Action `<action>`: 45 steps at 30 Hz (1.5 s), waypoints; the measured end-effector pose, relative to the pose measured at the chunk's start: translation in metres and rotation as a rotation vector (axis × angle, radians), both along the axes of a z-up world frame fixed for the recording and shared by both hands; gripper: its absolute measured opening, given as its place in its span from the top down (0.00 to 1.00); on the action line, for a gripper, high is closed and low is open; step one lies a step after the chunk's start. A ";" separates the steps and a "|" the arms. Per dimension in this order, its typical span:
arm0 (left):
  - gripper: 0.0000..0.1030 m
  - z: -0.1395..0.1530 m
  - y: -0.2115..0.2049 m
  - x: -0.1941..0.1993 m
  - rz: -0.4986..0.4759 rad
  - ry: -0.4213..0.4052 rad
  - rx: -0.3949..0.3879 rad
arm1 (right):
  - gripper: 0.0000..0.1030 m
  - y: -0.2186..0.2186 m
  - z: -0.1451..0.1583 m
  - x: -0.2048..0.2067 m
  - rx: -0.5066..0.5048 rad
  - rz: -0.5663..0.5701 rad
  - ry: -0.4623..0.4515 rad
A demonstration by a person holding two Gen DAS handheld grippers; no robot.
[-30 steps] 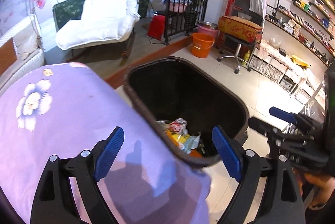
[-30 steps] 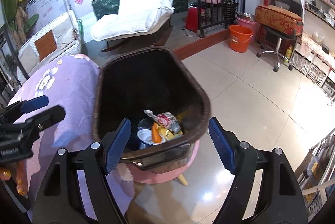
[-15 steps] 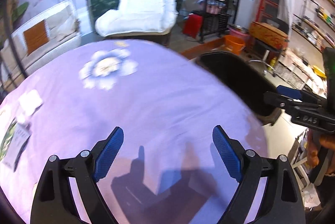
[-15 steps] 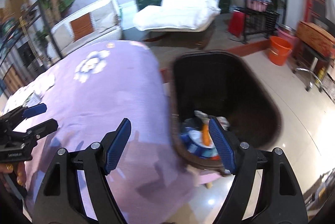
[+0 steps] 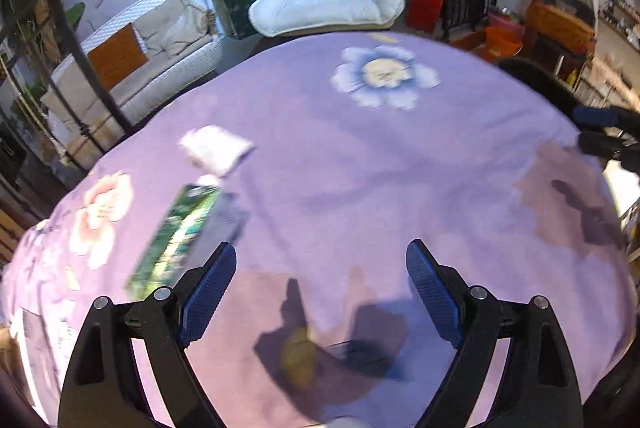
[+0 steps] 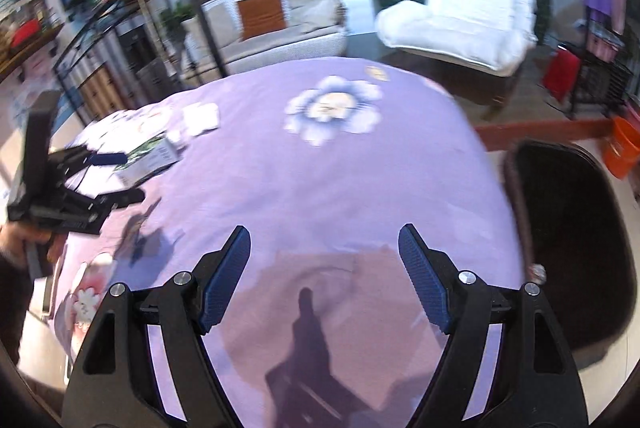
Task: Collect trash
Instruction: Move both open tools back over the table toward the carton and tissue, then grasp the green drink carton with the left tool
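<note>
both grippers hang over a table covered in a lilac flowered cloth (image 5: 360,163), each with its blue-padded jaws spread wide and nothing between them. the left gripper (image 5: 320,288) sits above the near part of the cloth, and the right gripper (image 6: 324,276) hovers over the near middle, closer to the right edge.

the trash lies toward the left side of the table. a green and white printed box (image 5: 176,236) lies flat on the cloth, its near end just beside the left gripper's left finger (image 5: 208,288); in the right wrist view the same box shows just beyond the left gripper's tips. a crumpled white wrapper (image 5: 216,147) lies a little farther back on the cloth, near the box but apart from it. a small brownish blurred scrap (image 5: 298,360) sits near the near edge, low between the left gripper's fingers; what it is cannot be told.

a dark brown bin (image 6: 572,228) stands off the table's right edge, its rim close beside the hanging cloth. its inside is too dark to read. a blue and white flower print (image 6: 332,109) marks the far middle of the cloth.
</note>
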State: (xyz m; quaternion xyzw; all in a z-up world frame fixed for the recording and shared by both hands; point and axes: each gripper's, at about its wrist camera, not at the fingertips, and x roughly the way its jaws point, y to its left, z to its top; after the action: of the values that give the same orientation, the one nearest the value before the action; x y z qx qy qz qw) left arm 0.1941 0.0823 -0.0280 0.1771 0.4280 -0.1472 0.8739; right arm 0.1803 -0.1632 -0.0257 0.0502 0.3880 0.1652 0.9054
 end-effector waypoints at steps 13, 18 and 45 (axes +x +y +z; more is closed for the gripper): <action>0.16 -0.034 0.075 0.068 0.024 0.147 0.118 | 0.26 0.081 -0.002 0.031 -0.066 0.148 0.017; 0.29 -0.044 0.074 0.078 0.014 0.166 0.115 | 0.26 0.100 -0.009 0.045 -0.076 0.173 0.040; 0.52 0.000 0.087 -0.017 0.403 -0.050 -0.132 | 0.31 0.255 -0.032 0.191 -0.051 0.292 0.085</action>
State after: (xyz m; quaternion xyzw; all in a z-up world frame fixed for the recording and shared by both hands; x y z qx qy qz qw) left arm 0.1767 0.1695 -0.0277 0.0337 0.4223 0.0073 0.9058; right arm 0.3711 0.0920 -0.0581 -0.0227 0.4329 0.2830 0.8555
